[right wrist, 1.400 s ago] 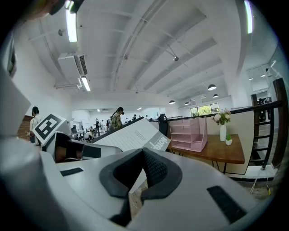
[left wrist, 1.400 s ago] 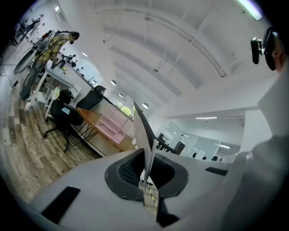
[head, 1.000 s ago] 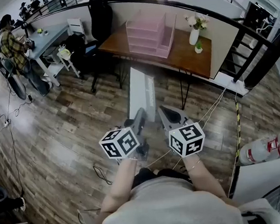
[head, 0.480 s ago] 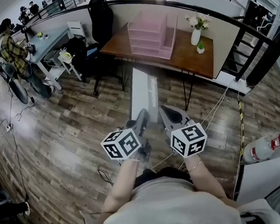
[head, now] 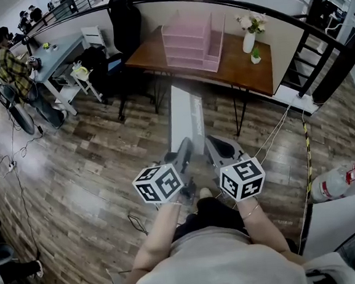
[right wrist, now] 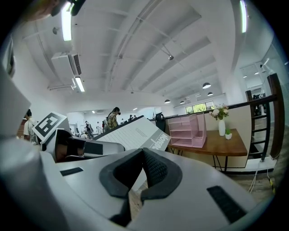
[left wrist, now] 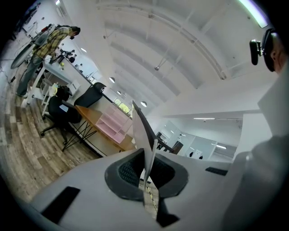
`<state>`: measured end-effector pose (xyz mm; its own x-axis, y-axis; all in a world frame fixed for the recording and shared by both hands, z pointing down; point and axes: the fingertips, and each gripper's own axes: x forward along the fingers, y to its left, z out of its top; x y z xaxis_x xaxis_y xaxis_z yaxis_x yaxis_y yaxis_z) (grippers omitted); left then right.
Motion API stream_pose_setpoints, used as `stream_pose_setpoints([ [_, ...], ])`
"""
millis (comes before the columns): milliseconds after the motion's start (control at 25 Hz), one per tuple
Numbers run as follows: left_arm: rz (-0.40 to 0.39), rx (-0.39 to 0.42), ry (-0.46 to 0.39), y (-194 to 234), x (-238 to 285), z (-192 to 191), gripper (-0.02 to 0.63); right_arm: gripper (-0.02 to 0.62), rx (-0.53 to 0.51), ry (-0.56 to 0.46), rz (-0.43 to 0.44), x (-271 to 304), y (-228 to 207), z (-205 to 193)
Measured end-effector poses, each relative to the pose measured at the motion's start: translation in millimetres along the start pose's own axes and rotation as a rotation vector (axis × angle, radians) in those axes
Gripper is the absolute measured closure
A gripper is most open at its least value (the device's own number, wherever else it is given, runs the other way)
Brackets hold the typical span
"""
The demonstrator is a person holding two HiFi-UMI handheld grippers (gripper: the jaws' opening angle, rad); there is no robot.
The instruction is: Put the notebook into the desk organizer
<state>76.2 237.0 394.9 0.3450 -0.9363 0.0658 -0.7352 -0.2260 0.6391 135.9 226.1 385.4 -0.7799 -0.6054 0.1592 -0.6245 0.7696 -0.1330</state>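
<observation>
Carry leg, I reckon: my left gripper is pinching the notebook, right gripper pressed together and empty, both well short of the desk organizer. Next: get closer.

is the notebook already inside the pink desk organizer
No, the notebook is clamped in the left gripper over the floor, apart from the pink desk organizer standing on the wooden desk.

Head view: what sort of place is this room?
Probably an open-plan office: a wooden desk carrying a pink desk organizer, a black office chair beside it, and a person working at another desk.
</observation>
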Motion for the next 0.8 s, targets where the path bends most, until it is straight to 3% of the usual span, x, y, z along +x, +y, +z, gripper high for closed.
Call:
stream_pose_setpoints([
  [400,0.056,-0.048,0.006,37.6,27.0,1.9,0.592,0.584,0.041,0.010,0.040,43.7,-20.8,-4.8],
  [800,0.080,-0.050,-0.012,88.7,111.4,59.2,0.592,0.584,0.041,-0.024,0.049,140.8,-88.8,29.6],
])
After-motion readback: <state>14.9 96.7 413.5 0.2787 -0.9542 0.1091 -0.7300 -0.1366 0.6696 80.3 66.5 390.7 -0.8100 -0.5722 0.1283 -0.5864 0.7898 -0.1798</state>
